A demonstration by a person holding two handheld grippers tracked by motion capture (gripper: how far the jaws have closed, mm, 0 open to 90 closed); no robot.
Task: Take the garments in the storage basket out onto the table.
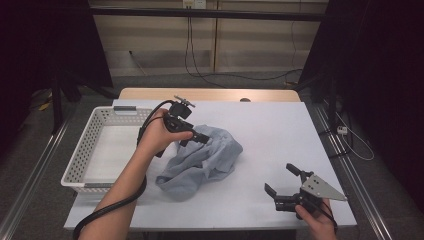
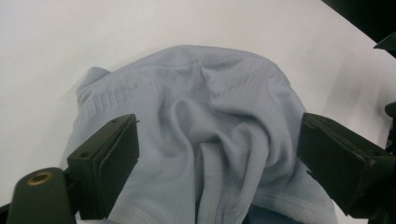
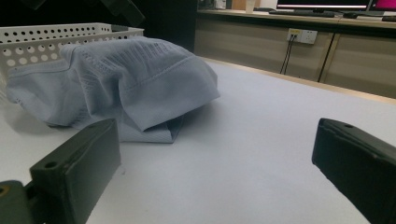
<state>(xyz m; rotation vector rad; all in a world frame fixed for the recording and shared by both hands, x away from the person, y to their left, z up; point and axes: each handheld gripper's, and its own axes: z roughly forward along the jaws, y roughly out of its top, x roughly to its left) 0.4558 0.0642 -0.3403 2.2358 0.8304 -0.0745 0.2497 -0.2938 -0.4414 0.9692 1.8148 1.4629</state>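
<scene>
A crumpled light blue garment (image 1: 206,161) lies on the white table top (image 1: 280,127), a little left of the middle. My left gripper (image 1: 202,138) hovers at the garment's upper left edge, held by a hand. In the left gripper view its jaws stand wide apart over the folds of the garment (image 2: 210,102), and the pads (image 2: 109,161) do not press on the cloth. My right gripper (image 1: 279,178) rests low near the table's front right, open and holding nothing, pointing toward the garment (image 3: 130,79).
A white perforated basket (image 1: 90,131) stands at the table's left edge, its inside bare; its wall (image 3: 56,35) shows behind the garment. Cables trail from both grippers. The table's wooden far edge (image 1: 210,94) runs behind the white sheet.
</scene>
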